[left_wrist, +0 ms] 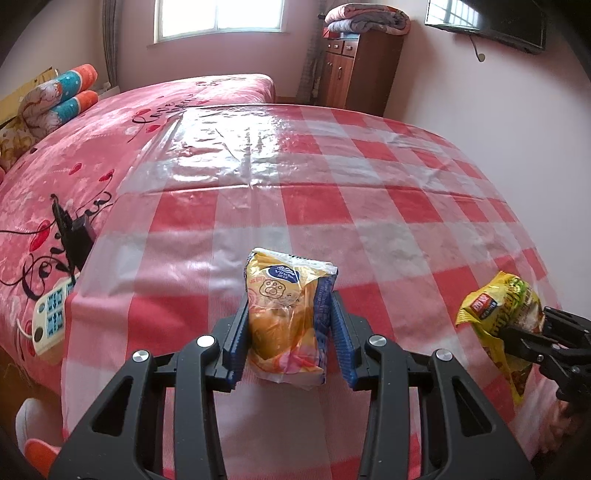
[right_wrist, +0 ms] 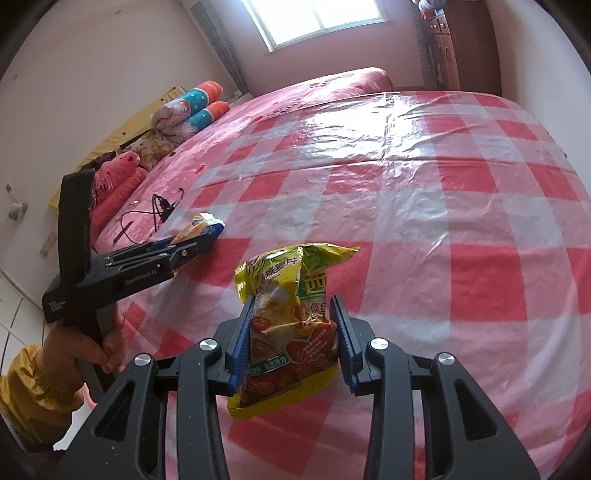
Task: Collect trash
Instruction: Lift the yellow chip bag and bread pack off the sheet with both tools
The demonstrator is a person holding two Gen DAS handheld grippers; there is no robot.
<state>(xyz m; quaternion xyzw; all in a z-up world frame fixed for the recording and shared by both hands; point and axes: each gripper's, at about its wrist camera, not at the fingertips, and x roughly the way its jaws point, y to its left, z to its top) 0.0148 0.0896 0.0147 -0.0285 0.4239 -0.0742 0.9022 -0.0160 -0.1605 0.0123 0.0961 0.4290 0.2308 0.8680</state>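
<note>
My left gripper (left_wrist: 290,314) is shut on an orange-yellow bread wrapper (left_wrist: 286,317) with a blue logo, held just above the red-and-white checked tablecloth (left_wrist: 332,192). My right gripper (right_wrist: 293,317) is shut on a crumpled yellow-green chip bag (right_wrist: 291,332), held upright above the same cloth. In the left wrist view the chip bag (left_wrist: 495,314) and right gripper (left_wrist: 539,332) show at the right edge. In the right wrist view the left gripper (right_wrist: 199,240) shows at the left with the bread wrapper (right_wrist: 201,225) sticking out of it.
A pink floral bed (left_wrist: 74,177) lies to the left with a white power strip (left_wrist: 51,317), a black charger and cables (left_wrist: 70,229), and rolled quilts (left_wrist: 62,96). A wooden cabinet (left_wrist: 358,66) stands at the back under a wall TV (left_wrist: 491,22).
</note>
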